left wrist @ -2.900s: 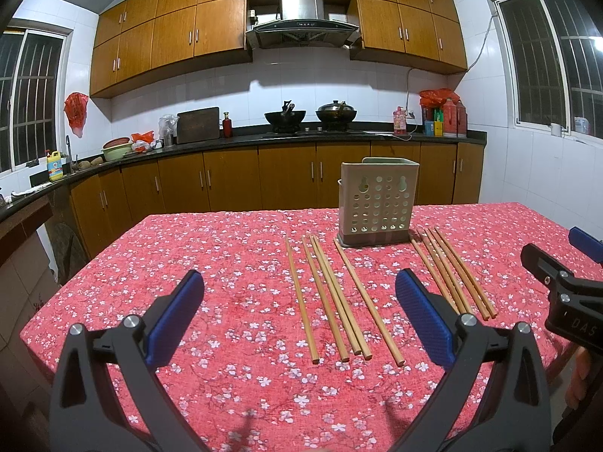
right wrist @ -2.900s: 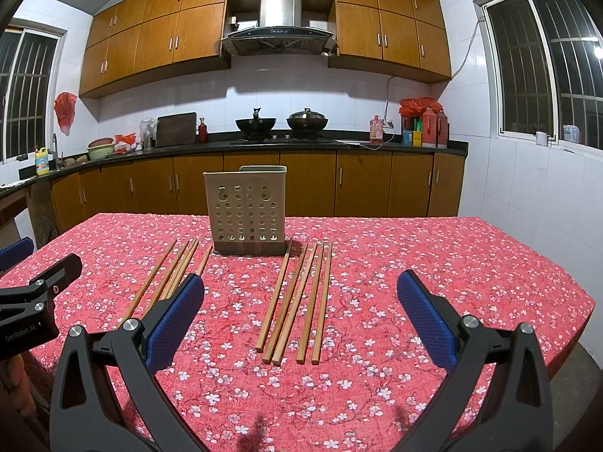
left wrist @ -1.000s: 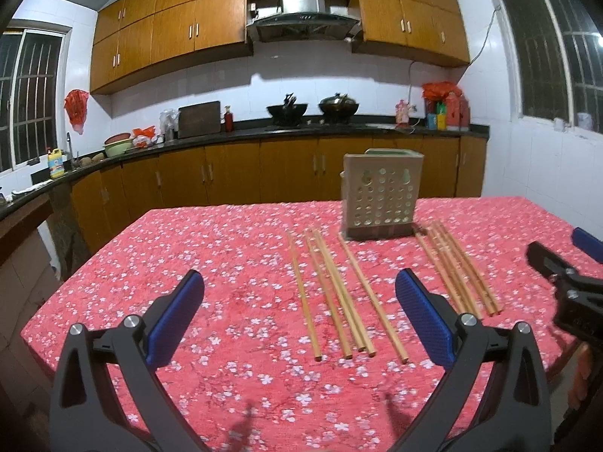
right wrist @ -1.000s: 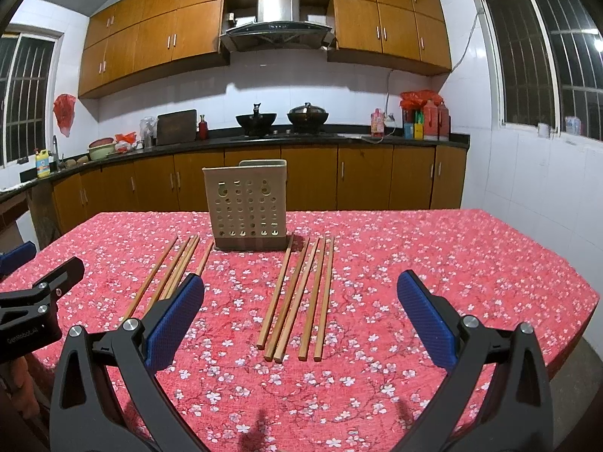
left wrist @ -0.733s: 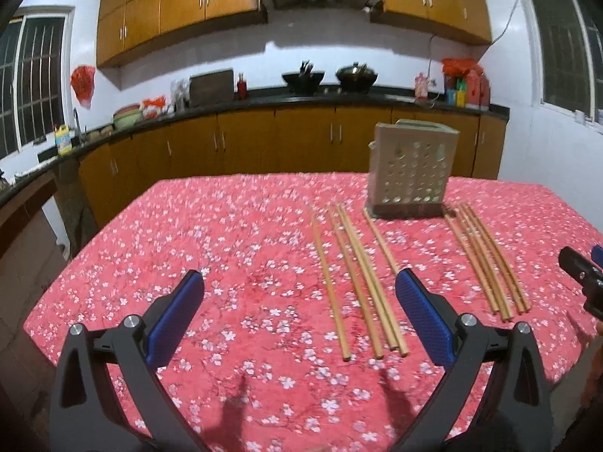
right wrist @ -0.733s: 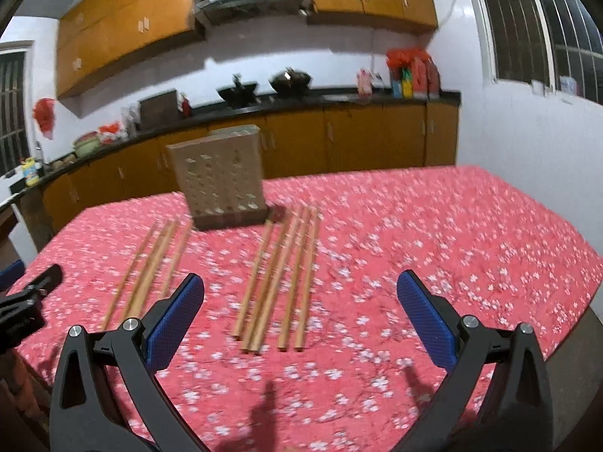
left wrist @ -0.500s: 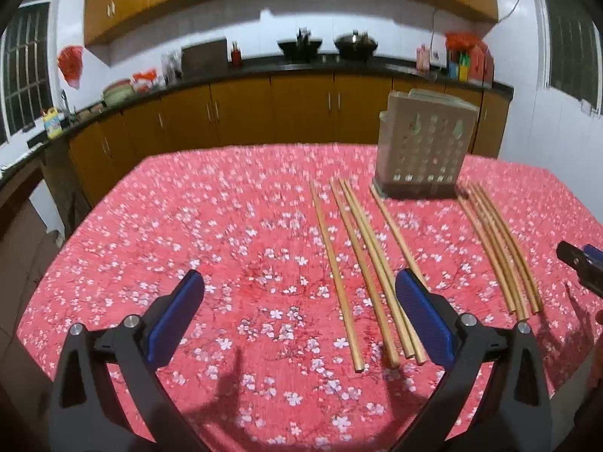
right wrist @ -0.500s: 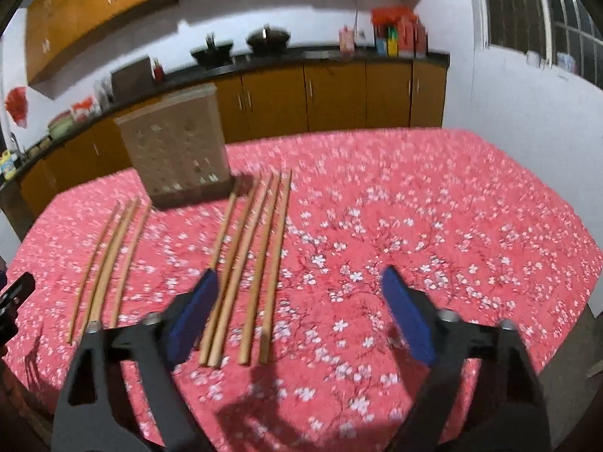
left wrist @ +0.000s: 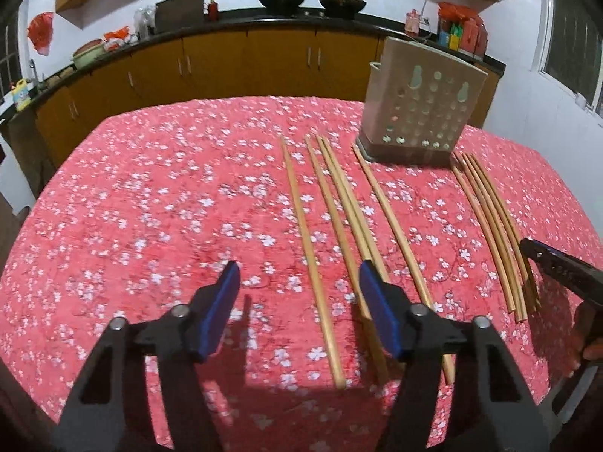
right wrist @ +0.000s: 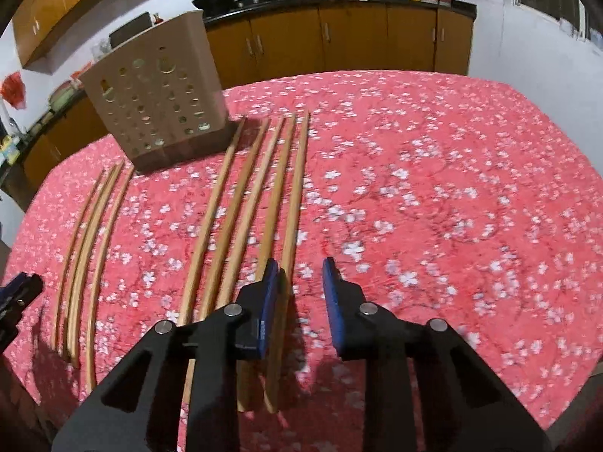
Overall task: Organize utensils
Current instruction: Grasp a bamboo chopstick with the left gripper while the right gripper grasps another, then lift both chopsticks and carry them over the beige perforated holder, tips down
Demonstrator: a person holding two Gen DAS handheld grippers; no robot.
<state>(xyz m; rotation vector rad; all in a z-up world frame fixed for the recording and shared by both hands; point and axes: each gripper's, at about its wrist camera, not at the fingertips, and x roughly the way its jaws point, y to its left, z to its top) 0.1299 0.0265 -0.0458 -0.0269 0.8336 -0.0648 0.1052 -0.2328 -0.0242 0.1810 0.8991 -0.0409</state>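
Note:
Several wooden chopsticks (left wrist: 309,233) lie in a row on the red flowered tablecloth (left wrist: 150,207), left of the beige perforated utensil holder (left wrist: 422,113). A second group of chopsticks (left wrist: 490,226) lies to its right. My left gripper (left wrist: 299,293) hovers low over the near ends of the left row. Its jaws are closing, with the leftmost stick showing between the pads but untouched. My right gripper (right wrist: 300,282) is over the near group of chopsticks (right wrist: 241,218). Its jaws are closing, with the rightmost chopstick (right wrist: 292,203) just inside the left pad and not pinched.
The holder (right wrist: 158,90) stands upright at the table's far side. Behind it run kitchen cabinets (left wrist: 226,64) and a counter with pots. Each view catches the other gripper at its edge: the right one (left wrist: 557,267) and the left one (right wrist: 19,293). A hand (left wrist: 588,335) is low right.
Both grippers have tipped downward and moved forward and lower toward the chopsticks' near ends. Both pairs of jaws have narrowed, the right much more than the left.

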